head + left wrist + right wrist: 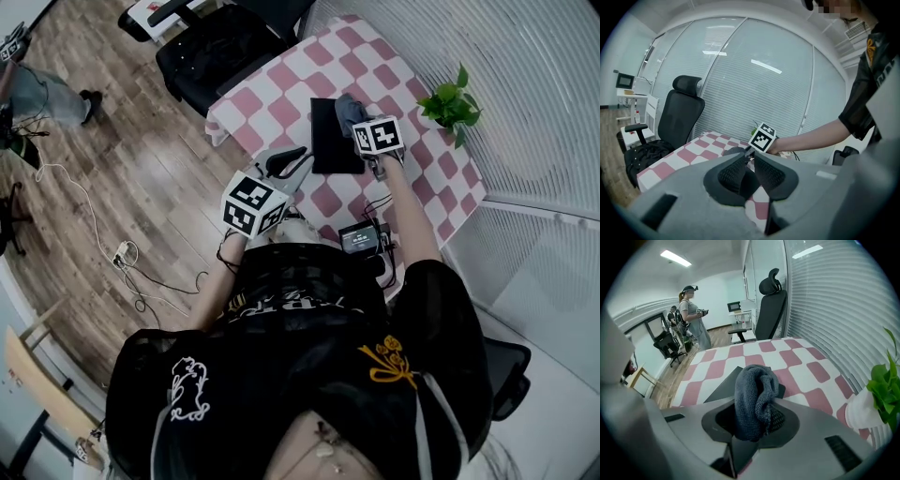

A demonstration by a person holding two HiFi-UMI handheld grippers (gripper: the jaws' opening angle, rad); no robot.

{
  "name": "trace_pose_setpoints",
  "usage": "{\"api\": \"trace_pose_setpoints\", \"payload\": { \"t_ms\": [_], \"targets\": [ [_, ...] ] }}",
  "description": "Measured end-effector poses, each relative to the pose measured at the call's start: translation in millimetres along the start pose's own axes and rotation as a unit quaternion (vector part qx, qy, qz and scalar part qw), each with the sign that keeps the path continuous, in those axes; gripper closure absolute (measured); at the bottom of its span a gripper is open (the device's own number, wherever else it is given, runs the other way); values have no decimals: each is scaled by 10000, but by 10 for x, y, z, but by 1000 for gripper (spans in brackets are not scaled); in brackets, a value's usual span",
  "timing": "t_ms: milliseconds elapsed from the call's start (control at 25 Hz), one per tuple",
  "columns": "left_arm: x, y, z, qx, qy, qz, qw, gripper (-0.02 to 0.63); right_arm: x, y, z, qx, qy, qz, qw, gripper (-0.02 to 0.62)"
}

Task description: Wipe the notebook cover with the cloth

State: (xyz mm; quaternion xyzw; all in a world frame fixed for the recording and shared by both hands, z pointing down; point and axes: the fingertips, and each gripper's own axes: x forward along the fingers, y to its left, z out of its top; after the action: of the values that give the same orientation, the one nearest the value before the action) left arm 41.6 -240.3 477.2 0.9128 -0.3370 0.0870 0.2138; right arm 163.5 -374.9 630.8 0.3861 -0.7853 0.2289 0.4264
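A black notebook (330,141) lies flat on the pink-and-white checked table (412,84). My right gripper (352,116) hovers over its far right corner, shut on a bunched grey cloth (347,108). In the right gripper view the cloth (752,401) stands up between the jaws of the right gripper (757,397), with the notebook (724,383) dark beneath it. My left gripper (296,157) hangs at the table's near left edge, beside the notebook and not touching it. In the left gripper view the left gripper (751,157) has its pads together with nothing between them.
A potted green plant (452,101) stands at the table's right edge by the blinds. A black office chair (220,42) is at the far end. A small screen device (359,239) with cables sits on the near edge. Another person (693,317) stands across the room.
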Motion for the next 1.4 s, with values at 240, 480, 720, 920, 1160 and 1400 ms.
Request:
{"api": "trace_pose_setpoints", "payload": {
  "t_ms": [240,480,720,920,1160,1400],
  "targets": [
    [-26,94,-42,-77,51,176,9998,543,265,-65,-12,-369,380,-79,9986,509],
    [1,156,-54,-121,64,243,9996,543,257,10,-95,-707,460,46,9964,509],
    [30,103,-42,-71,60,118,9999,543,115,205,-309,-885,420,148,9951,510],
    [40,42,-48,-29,99,-7,9999,543,2,344,-513,-766,385,183,9962,511],
    [11,-39,-72,21,135,-159,9998,543,-141,582,-710,-641,299,226,9972,511],
    [16,-164,-121,80,173,-343,9992,543,-258,773,-942,-498,278,229,9981,511]
  ]
}}
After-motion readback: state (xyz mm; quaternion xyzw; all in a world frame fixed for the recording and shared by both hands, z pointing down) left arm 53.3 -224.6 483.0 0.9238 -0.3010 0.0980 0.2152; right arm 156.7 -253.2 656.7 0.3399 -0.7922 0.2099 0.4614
